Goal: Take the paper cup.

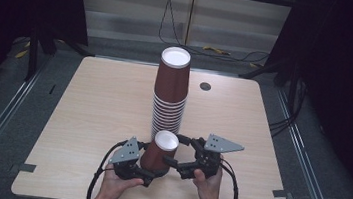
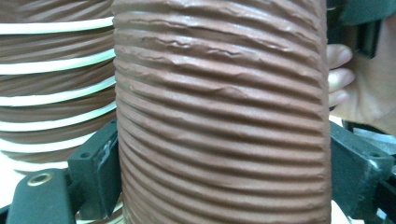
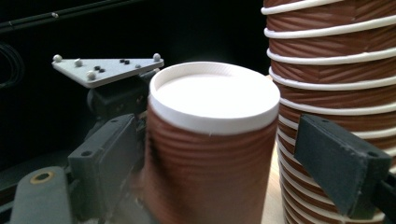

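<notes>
Cup (image 1: 160, 151) stands upside down near the table's (image 1: 86, 119) front edge, clamped by the left gripper (image 1: 148, 177); the right gripper (image 1: 174, 152) brackets it, grip unclear.

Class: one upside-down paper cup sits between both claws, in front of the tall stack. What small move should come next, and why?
Probably lift the single cup straight up: the left claw already presses its ribbed wall on both sides, while the cup stack stands just behind.

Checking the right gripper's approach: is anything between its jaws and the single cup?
Nothing visible. The cup already stands between the right gripper's jaws, its left jaw close against the wall, the right one apart. The stack stands just behind, and the left gripper holds the cup's base.
</notes>
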